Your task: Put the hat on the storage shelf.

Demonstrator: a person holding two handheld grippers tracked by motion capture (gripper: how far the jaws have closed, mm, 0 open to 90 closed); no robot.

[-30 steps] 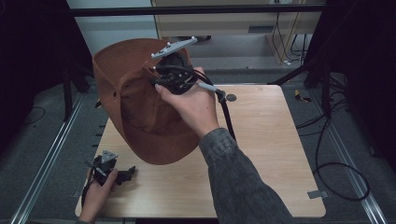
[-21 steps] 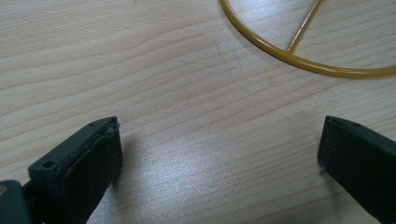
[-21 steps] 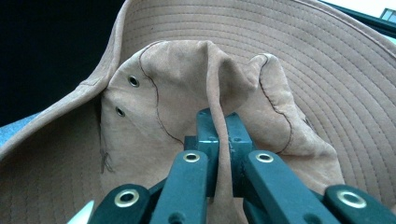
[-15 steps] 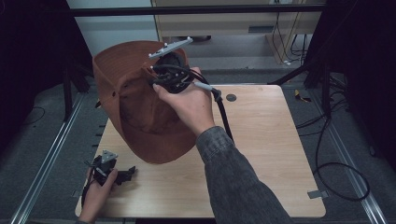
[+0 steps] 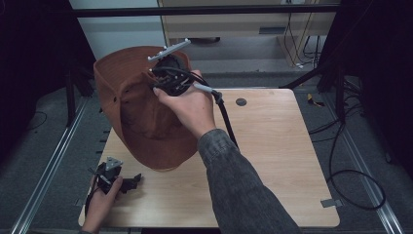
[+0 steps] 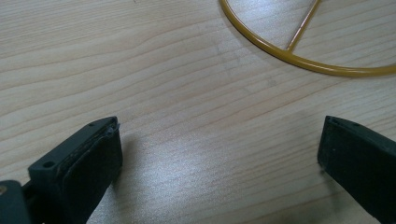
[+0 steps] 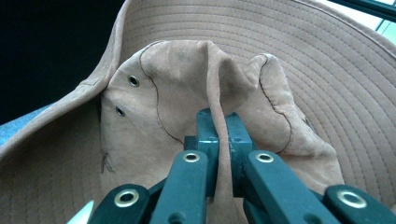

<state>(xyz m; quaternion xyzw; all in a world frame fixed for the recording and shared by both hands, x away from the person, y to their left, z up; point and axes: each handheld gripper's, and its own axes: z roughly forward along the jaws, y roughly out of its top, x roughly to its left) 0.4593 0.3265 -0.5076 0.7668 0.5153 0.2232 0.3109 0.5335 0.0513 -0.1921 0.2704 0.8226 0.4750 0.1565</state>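
A brown wide-brimmed hat (image 5: 141, 112) stands tilted on its brim at the table's far left. My right gripper (image 5: 163, 80) reaches into it from the right. In the right gripper view the gripper (image 7: 220, 123) is shut on a raised fold of the hat's crown (image 7: 187, 98), with the stitched brim (image 7: 303, 70) spreading behind. My left gripper (image 5: 129, 183) lies low at the table's front left corner, held in a hand. In the left gripper view that gripper (image 6: 219, 154) is open over bare wood, with nothing between its jaws.
A thin yellow wire ring (image 6: 299, 59) with a spoke lies on the wood ahead of the left gripper. The wooden table (image 5: 272, 146) has a small dark round hole (image 5: 240, 102) near its far edge. Cables trail on the floor at the right.
My right hand and the hat pinched in its gripper have shifted a little to the left. The left hand has stayed where it was.
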